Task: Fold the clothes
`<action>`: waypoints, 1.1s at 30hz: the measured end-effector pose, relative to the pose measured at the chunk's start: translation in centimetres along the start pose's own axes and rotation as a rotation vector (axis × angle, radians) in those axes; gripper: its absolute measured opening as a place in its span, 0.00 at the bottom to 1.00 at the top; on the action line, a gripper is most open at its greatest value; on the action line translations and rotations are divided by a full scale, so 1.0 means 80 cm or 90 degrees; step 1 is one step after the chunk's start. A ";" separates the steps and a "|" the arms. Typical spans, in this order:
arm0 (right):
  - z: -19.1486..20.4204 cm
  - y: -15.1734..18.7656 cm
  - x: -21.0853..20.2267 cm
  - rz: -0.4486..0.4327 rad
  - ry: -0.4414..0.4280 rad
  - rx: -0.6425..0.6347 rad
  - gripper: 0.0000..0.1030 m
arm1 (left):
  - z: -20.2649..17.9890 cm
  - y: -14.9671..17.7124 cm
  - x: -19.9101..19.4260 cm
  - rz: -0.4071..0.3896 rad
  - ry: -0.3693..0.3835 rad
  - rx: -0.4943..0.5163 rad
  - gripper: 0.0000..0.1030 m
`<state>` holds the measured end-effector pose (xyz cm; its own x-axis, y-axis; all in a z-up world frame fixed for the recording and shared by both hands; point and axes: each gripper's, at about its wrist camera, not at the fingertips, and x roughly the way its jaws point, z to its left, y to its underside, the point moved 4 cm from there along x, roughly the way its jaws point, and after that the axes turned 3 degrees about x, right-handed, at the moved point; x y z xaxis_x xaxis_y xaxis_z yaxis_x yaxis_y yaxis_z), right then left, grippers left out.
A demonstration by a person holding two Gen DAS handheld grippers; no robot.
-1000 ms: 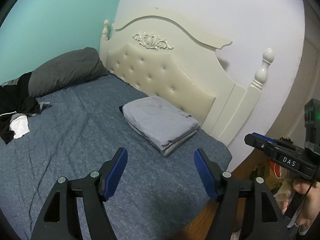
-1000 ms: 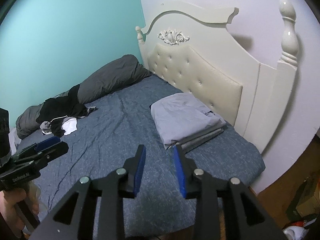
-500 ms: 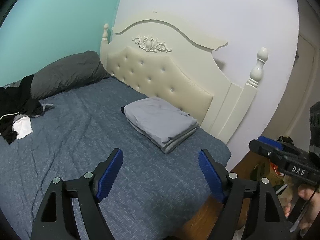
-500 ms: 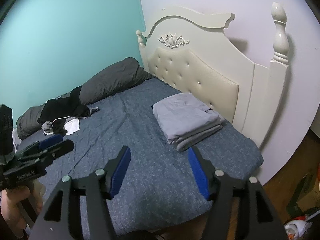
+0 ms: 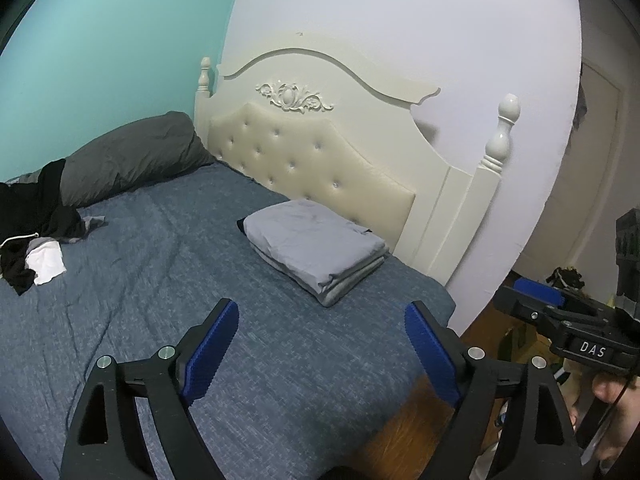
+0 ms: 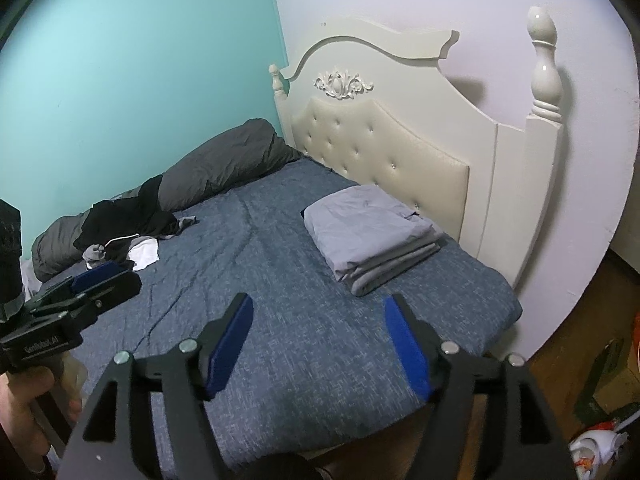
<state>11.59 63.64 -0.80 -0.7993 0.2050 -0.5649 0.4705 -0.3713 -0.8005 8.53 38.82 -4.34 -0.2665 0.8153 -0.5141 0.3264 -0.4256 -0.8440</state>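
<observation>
A neat stack of folded grey clothes (image 5: 316, 248) lies on the blue bed (image 5: 160, 280) near the headboard; it also shows in the right wrist view (image 6: 372, 236). A loose pile of black, grey and white clothes (image 5: 32, 240) lies at the bed's far left, also seen in the right wrist view (image 6: 124, 236). My left gripper (image 5: 320, 340) is open and empty above the bed's near edge. My right gripper (image 6: 320, 340) is open and empty, also held back from the bed. Each gripper shows in the other's view: the right gripper (image 5: 560, 312), the left gripper (image 6: 92, 284).
A cream tufted headboard (image 5: 320, 152) with posts stands behind the stack. A dark grey duvet roll (image 5: 132, 156) lies along the teal wall. Wooden floor (image 6: 580, 312) and some clutter (image 6: 600, 436) lie to the right of the bed.
Both grippers have pulled back from the bed and away from the folded stack. My right gripper has opened from nearly shut to wide. My left gripper has opened a little wider.
</observation>
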 end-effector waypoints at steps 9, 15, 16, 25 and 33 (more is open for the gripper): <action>0.007 0.012 -0.012 -0.003 -0.004 0.002 0.79 | -0.002 0.013 -0.007 -0.001 -0.003 0.002 0.91; 0.005 0.018 -0.019 -0.011 0.004 0.012 0.84 | -0.006 0.015 -0.013 -0.006 -0.002 0.006 0.94; 0.004 0.018 -0.020 -0.011 0.006 0.014 0.84 | -0.007 0.015 -0.014 -0.008 -0.003 0.006 0.96; 0.001 0.024 -0.028 -0.016 0.013 0.016 0.94 | -0.012 0.019 -0.024 -0.015 -0.003 0.008 1.00; 0.003 0.028 -0.032 -0.021 0.009 0.020 0.99 | -0.014 0.021 -0.027 -0.014 -0.008 0.005 1.00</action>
<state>14.62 62.09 -1.09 -0.8087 0.2294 -0.5417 0.4321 -0.3932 -0.8116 10.69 36.75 -4.48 -0.2848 0.8195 -0.4973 0.3135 -0.4106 -0.8562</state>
